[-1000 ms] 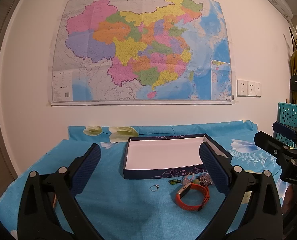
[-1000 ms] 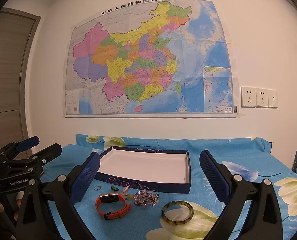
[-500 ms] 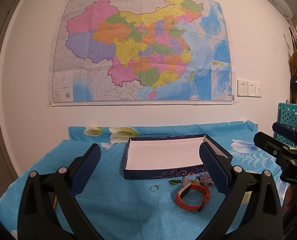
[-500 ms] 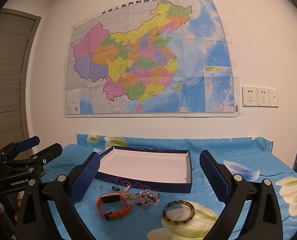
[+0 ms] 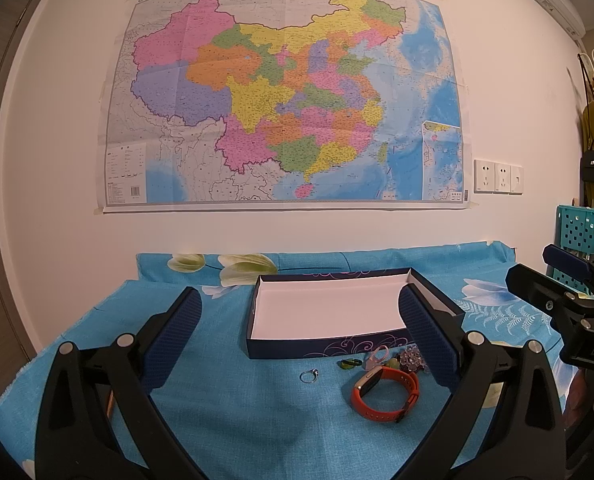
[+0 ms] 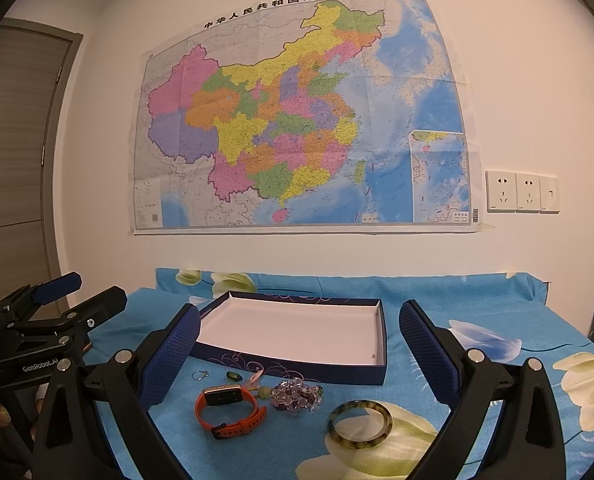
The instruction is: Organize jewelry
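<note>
Both the left gripper (image 5: 299,318) and right gripper (image 6: 299,334) hung over the surface (image 6: 497,320) with jaws wide apart, gripping nothing. The jewelry sat in a loose row just in front of the open box (image 6: 297,330): a small ring (image 6: 199,375), orange watch (image 6: 229,408), bead cluster (image 6: 297,394) and a green bangle (image 6: 359,423) furthest right, all outside the box.

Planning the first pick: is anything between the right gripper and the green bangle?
Nothing visible. The open right gripper hangs above the cloth, and the green bangle lies alone ahead of it, apart from the bead bracelet.
</note>
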{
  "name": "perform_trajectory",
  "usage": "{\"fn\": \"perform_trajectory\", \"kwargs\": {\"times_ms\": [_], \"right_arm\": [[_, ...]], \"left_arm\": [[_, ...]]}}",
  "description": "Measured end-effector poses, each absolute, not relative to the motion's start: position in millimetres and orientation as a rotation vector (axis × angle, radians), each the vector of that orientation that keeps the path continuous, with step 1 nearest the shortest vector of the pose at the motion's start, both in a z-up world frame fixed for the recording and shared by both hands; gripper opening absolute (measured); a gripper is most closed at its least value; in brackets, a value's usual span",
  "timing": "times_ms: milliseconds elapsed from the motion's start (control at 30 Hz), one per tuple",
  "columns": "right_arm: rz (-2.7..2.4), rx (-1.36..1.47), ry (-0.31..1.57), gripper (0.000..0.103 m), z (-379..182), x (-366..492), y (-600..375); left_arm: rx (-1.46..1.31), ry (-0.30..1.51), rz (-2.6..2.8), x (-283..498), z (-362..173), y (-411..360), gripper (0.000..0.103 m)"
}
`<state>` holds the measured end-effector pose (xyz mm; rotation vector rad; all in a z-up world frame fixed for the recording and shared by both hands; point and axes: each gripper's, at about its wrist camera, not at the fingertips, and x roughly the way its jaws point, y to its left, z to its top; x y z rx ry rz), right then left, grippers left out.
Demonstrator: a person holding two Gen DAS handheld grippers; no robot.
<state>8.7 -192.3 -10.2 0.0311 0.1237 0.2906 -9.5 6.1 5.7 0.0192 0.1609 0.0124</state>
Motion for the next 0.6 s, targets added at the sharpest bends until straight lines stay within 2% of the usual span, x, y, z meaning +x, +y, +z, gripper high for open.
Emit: {"fn": "perform_trajectory", "kwargs": {"times_ms": [600], "right_arm": [[0.297,0.036,0.122,0.096,-9.2,10.1,-191.0]], "left_arm": [[0.021,0.159,0.013,-10.4,6.1,6.5,0.097]]}}
